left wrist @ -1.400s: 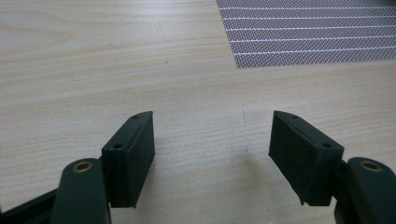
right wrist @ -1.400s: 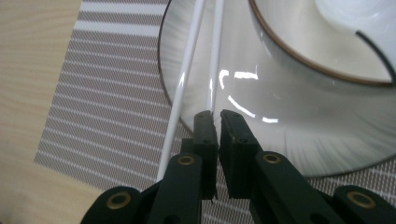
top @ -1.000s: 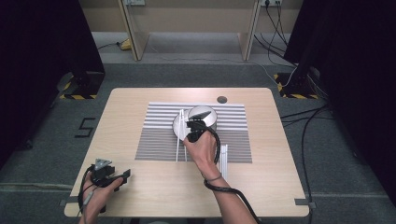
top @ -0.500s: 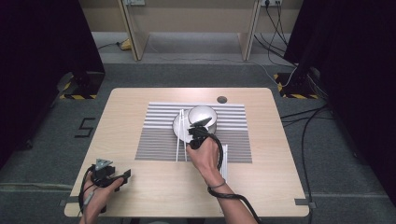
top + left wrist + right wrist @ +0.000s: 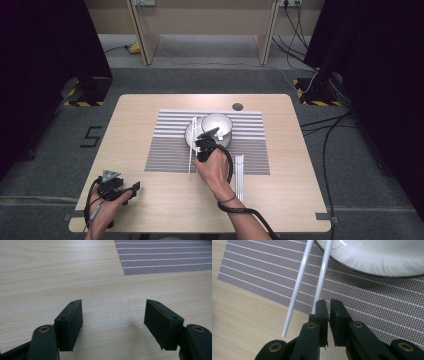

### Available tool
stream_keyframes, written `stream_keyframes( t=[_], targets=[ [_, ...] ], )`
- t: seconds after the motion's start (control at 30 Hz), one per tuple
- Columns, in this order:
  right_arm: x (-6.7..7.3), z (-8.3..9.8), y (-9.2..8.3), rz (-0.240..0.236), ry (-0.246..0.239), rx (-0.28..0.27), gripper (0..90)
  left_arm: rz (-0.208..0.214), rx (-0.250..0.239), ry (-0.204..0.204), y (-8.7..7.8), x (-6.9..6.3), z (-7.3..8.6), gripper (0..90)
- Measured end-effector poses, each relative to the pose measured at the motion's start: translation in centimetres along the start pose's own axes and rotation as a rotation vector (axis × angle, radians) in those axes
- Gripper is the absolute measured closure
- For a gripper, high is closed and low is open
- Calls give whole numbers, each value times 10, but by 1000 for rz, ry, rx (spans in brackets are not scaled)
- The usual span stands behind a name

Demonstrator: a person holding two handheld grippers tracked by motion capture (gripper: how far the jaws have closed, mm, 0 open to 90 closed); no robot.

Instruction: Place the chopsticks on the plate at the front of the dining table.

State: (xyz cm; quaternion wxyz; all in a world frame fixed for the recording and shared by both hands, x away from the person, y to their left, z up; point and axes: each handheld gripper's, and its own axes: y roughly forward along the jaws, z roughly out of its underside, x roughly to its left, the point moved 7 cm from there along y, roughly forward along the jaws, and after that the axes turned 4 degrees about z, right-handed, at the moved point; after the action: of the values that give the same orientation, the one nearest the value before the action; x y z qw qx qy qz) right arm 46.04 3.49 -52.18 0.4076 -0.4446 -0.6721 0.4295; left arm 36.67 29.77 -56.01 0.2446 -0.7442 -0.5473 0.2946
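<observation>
High view: we see two handheld grippers over a wooden table [image 5: 150, 107]

Nearest us at the left corner, the left gripper [image 5: 113, 323] rests with jaws spread wide above bare wood; farther in, the right gripper [image 5: 328, 306] has its jaws pressed nearly together, empty, beside two white chopsticks [image 5: 298, 287] on the striped placemat [image 5: 250, 150], and beyond them a white bowl [image 5: 217, 125] sits on a plate [image 5: 190, 134]

Count: one grey striped woven placemat [image 5: 170, 150], one white ceramic plate [image 5: 377, 257], one white bowl [image 5: 218, 124], four white chopsticks [image 5: 298, 285], two black claws [image 5: 113, 322].
</observation>
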Motion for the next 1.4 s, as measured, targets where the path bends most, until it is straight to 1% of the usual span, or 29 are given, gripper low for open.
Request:
stream_keyframes(
  t=[0.3,0.5,0.6,0.8,1.0,1.27,1.4],
  targets=[
    [7,-1,3,-10,-6,5,847,0,-1,0,0,0,0,308],
    [9,-1,3,-14,-4,8,846,0,0,0,0,0,0,308],
    [12,-2,4,-22,-11,9,845,0,4,4,0,1,0,308],
    [15,-2,6,-23,-14,11,843,0,4,4,0,1,0,308],
    [16,-2,7,-28,-7,13,842,1,3,2,0,1,0,308],
    [18,-3,8,-44,-12,8,839,1,2,2,0,1,0,308],
    [16,-3,5,-45,-9,-6,821,0,1,2,-1,1,0,308]
  ],
)
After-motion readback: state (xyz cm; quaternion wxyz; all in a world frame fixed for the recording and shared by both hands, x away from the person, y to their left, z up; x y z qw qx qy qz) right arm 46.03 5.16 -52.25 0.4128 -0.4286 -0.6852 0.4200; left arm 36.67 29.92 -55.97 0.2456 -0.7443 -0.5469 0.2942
